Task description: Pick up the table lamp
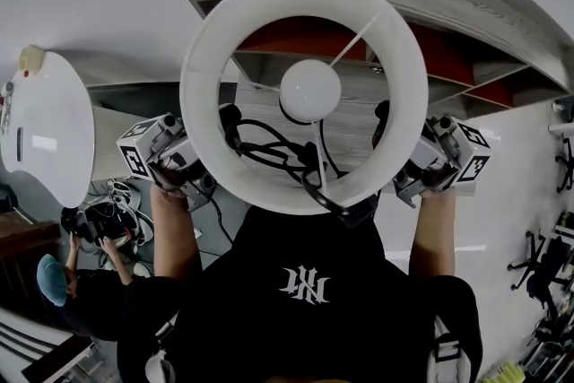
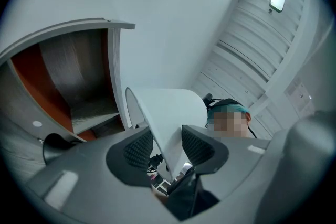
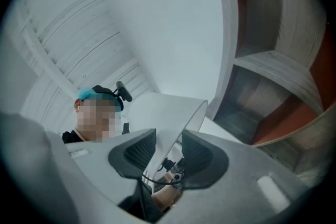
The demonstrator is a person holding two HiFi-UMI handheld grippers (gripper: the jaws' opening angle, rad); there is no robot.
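Clamping the lampshade (image 1: 208, 58), left tongs (image 2: 167, 132) and right tongs (image 3: 168, 135) barely parted.

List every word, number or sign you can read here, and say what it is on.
No readable words or numbers.
Stylised white emblem on black top: letters unclear.
Each marker cube, on left gripper and right gripper: square patterns, no text.
The lampshade is blank.

The lamp (image 1: 208, 76) sits mid-scene, held up in front of the shelf (image 1: 502, 67), with its bulb (image 1: 309, 90) inside the ring. The left gripper (image 2: 167, 148) clamps the lamp's left wall and the right gripper (image 3: 169, 150) its right wall. A table (image 1: 49, 139) lies at the left, a person (image 1: 56, 281) nearer.
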